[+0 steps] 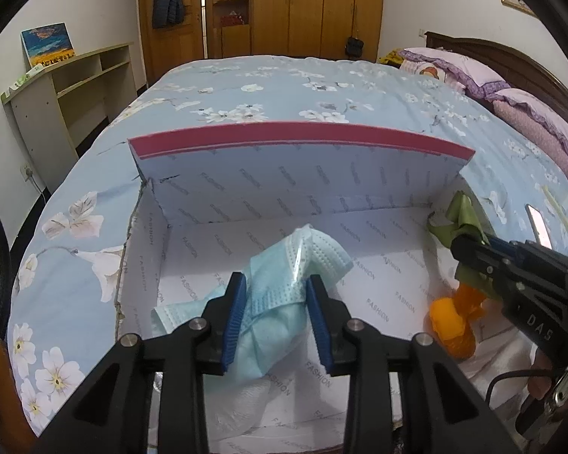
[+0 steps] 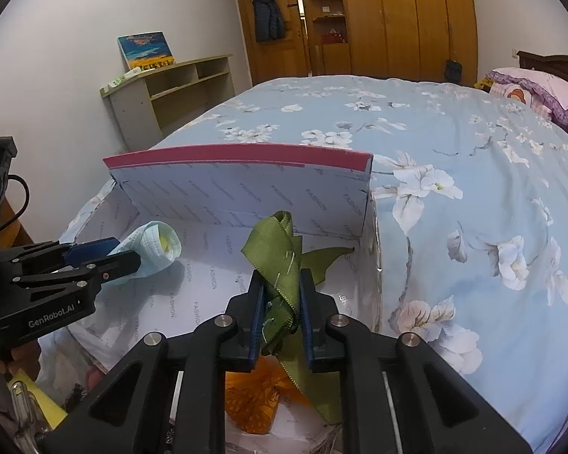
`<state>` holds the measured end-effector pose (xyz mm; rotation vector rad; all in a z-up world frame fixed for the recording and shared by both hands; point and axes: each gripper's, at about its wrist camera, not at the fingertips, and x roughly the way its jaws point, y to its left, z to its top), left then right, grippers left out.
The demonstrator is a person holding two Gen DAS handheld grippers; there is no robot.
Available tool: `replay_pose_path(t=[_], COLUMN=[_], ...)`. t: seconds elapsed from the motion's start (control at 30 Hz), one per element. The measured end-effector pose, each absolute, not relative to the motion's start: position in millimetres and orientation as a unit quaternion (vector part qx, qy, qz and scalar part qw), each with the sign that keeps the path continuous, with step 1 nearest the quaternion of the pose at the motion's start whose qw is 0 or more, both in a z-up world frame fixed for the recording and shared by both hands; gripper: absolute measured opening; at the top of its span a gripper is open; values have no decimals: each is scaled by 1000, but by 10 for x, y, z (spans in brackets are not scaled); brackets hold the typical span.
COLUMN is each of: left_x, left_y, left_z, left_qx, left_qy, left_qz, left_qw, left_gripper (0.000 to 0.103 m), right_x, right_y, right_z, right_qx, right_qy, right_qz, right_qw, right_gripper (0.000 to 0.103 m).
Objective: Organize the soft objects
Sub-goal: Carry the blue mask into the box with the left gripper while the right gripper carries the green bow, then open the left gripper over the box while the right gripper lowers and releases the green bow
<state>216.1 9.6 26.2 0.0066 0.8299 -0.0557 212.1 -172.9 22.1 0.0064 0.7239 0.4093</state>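
Observation:
An open cardboard box (image 1: 246,189) (image 2: 227,193) with a red-edged lid and "FASHION" printed lining sits on the bed. My left gripper (image 1: 276,314) (image 2: 127,253) is shut on a light blue face mask (image 1: 284,291) (image 2: 157,246) and holds it over the box's left half. My right gripper (image 2: 282,314) (image 1: 469,249) is shut on a green ribbon (image 2: 280,265) (image 1: 460,219) and holds it over the box's right side. An orange soft object (image 1: 452,325) (image 2: 257,405) lies in the box below the right gripper.
The bed (image 1: 265,87) (image 2: 454,189) has a light blue floral cover, with pink pillows (image 1: 511,87) at the far right. A shelf unit (image 1: 68,94) (image 2: 170,90) stands at the left wall. A phone (image 1: 539,225) lies on the bed right of the box.

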Motion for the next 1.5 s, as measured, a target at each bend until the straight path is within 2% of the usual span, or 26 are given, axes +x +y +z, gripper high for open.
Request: replay_pose_path(t=[0.1,0.33,0.4,0.53,0.83,1.5], left_x=[2160,2135,2122,2089,1995,1533], left_y=[96,95,91,91,103,122], left_z=[245,246,264,306,402,638], left_qx=[3,6,8,6,1,-2], left_qy=[407,409,407,400,393,376], left_qz=[-29,-29,-29,-29,-29,-24], left_qw=[913,912,913,916,919,926], left_gripper=[38,44,45,53,54,54], right_x=[2123,2115,2114,2097,2006,1581], right_y=[-1734,-1755,-1766,-1780,-1791,-1810], right_z=[217,231,237,256,352,614], right_qx=[5,13,14,16,13,4], right_qy=[353,353,353,350,340,314], right_qz=[197,194,192,190,187,194], right_qw=[914,915,916,917,922,929], right_gripper=[20,33,34,36,39,40])
